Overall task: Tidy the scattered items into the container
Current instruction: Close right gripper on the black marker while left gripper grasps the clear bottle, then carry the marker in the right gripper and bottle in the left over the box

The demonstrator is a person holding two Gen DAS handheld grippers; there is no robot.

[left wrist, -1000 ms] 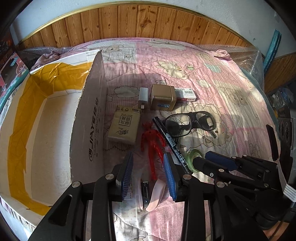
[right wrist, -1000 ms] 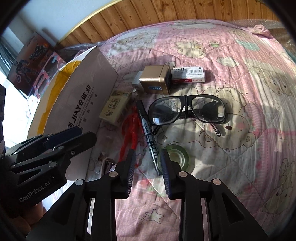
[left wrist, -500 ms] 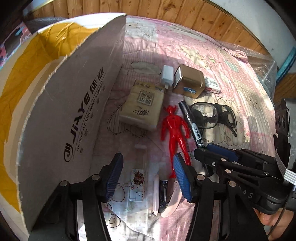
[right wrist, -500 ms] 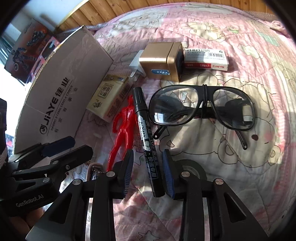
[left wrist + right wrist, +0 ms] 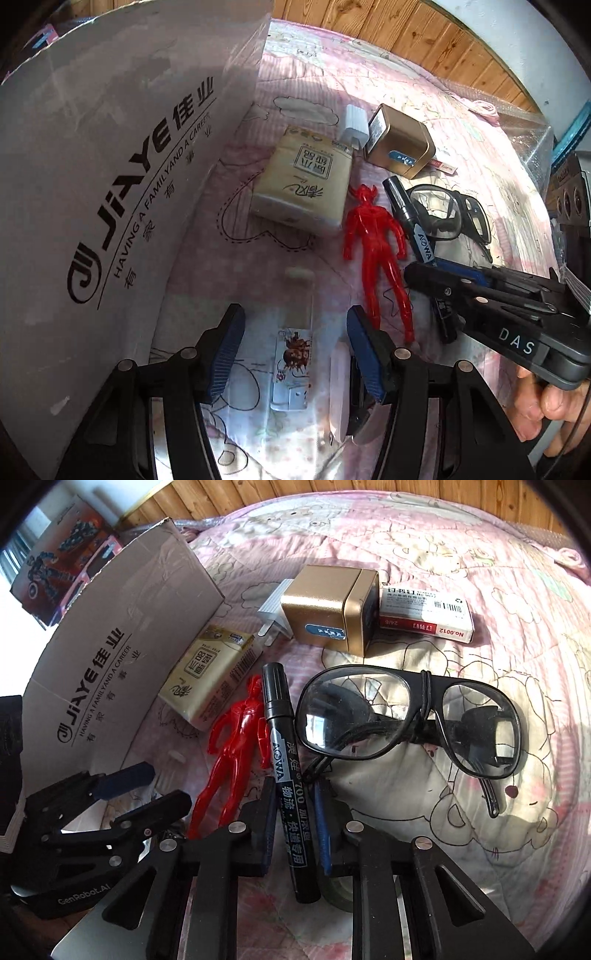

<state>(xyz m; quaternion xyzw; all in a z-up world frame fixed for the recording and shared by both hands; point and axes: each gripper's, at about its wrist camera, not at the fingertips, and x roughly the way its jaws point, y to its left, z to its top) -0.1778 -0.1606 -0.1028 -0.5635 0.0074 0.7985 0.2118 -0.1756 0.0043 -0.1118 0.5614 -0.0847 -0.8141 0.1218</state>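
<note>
My right gripper (image 5: pixel 294 794) is down on the pink quilt, its jaws shut on the black marker (image 5: pixel 282 746), which still lies flat. Left of the marker lies a red toy figure (image 5: pixel 236 746), and to its right a pair of black glasses (image 5: pixel 406 720). In the left wrist view my left gripper (image 5: pixel 293 325) is open, its fingers on either side of a small clear lighter with a sticker (image 5: pixel 295 332) without touching it. The cardboard box (image 5: pixel 110 184) stands at the left, showing its outer wall; its inside is hidden.
A tissue pack (image 5: pixel 306 184), white charger (image 5: pixel 354 123), gold tin (image 5: pixel 399 144) and staples box (image 5: pixel 424 613) lie further back. A pink item and a nail clipper (image 5: pixel 343 391) sit by my left gripper's right finger. A green tape roll (image 5: pixel 336 890) is under the right gripper.
Both grippers dropped lower and moved forward. The right jaws narrowed onto the marker. The left gripper swung toward the box wall and now straddles the lighter.
</note>
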